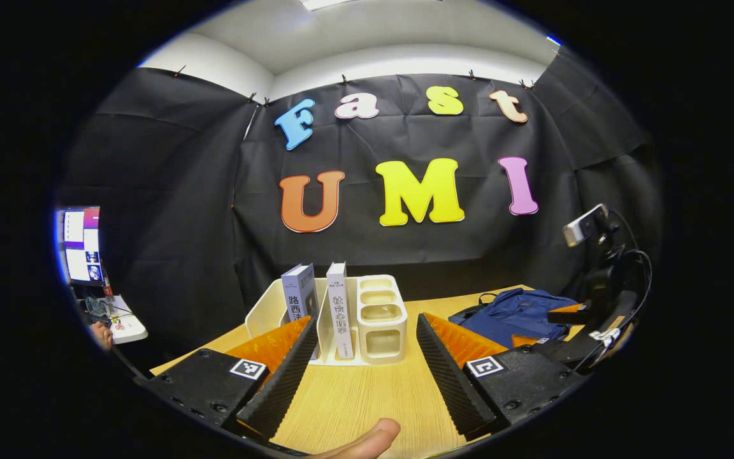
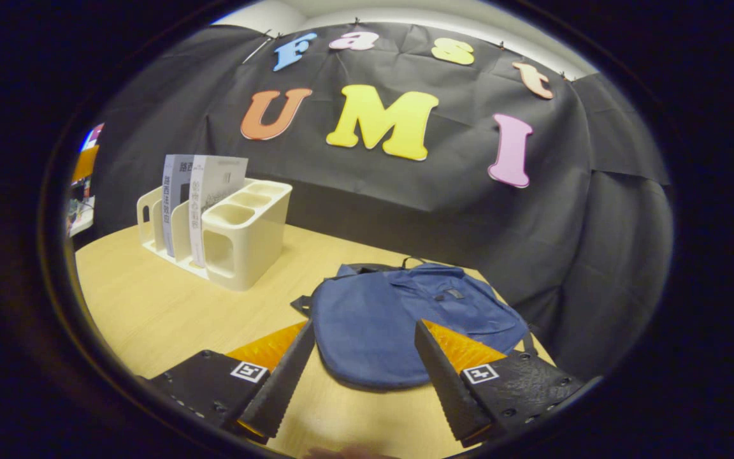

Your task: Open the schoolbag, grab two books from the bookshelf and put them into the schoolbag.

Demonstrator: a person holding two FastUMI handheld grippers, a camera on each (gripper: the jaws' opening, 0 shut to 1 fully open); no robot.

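Note:
A blue schoolbag (image 2: 443,306) lies flat on the wooden table (image 2: 150,306), and its zip looks closed. My right gripper (image 2: 364,325) hovers open just above the bag's near part, with nothing between its fingers. Two upright books (image 1: 302,296) (image 1: 339,309) stand in the slots of a white desk bookshelf (image 1: 380,315). My left gripper (image 1: 366,320) is open and points at that shelf from a short distance, holding nothing. In the left gripper view the schoolbag (image 1: 517,312) lies to the right of the shelf, with the right gripper (image 1: 571,315) over it. In the right gripper view the books (image 2: 176,191) (image 2: 214,185) stand in the bookshelf (image 2: 246,236) at the far left.
The black cloth wall closes off the table's far side and right side. A lit monitor (image 1: 80,242) and a person's hand (image 1: 100,335) are off the table at the far left. A thumb (image 1: 367,440) shows at the bottom edge. Bare tabletop (image 1: 354,395) stretches in front of the shelf.

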